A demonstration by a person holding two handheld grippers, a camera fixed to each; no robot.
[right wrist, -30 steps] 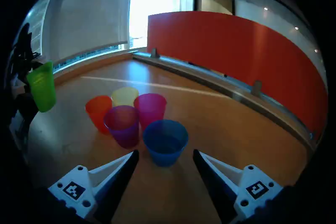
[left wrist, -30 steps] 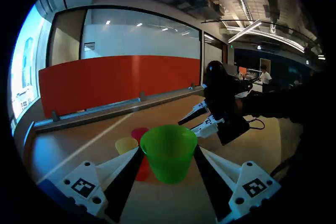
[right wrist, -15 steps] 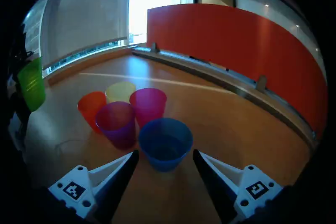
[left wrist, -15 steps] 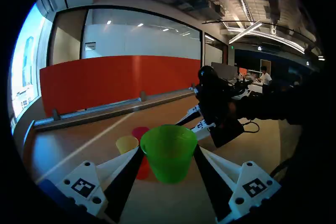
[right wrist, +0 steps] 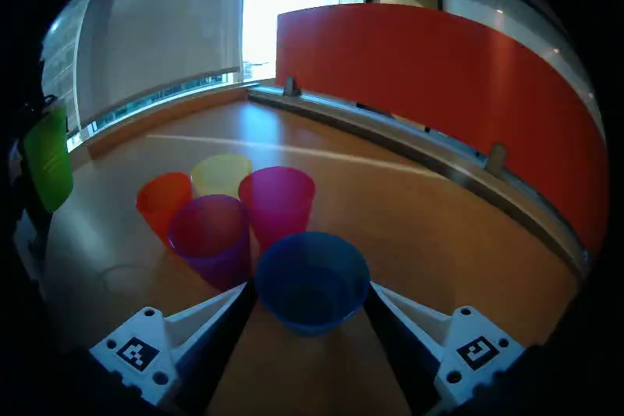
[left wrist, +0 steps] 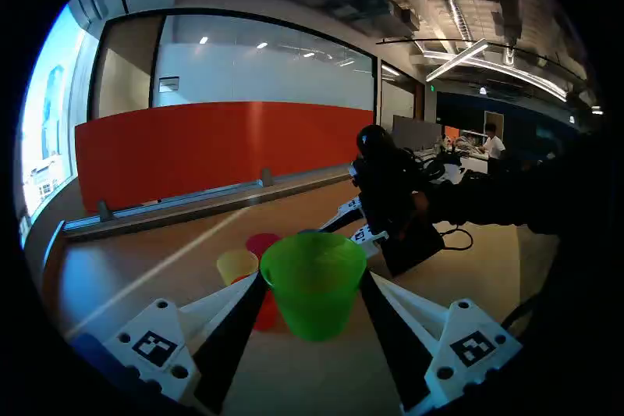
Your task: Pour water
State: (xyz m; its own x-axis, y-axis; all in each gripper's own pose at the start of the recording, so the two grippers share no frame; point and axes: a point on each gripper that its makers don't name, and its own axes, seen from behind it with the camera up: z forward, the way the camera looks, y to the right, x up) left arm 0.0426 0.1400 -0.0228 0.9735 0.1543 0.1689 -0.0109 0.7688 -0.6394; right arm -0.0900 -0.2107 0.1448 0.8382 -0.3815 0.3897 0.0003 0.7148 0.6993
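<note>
Green plastic comes first: the green cup (right wrist: 47, 158) is up in the air, far to the left of the blue cup (right wrist: 312, 291). The left gripper (left wrist: 313, 277) is clamped on it, one finger pressing each side, and the cup stands straight with its mouth up. Next come four cups on the table (right wrist: 437, 260), all behind the blue cup and to its left. They are the orange cup (right wrist: 162, 201), the yellow cup (right wrist: 221, 174), the purple cup (right wrist: 209, 236) just beside the blue cup, and the pink cup (right wrist: 277, 197) just behind it. Last is the blue cup itself. It stands tall and straight, right between the fingers of the right gripper (right wrist: 309, 288), so that gripper is much nearer to it. Its fingers are apart, one by each side of the rim, and I cannot tell if they touch it. I think it only needs to squeeze. All the cups are smooth, shiny, a bit see-through, round, and wider at the top. I cannot tell which cup has water.
</note>
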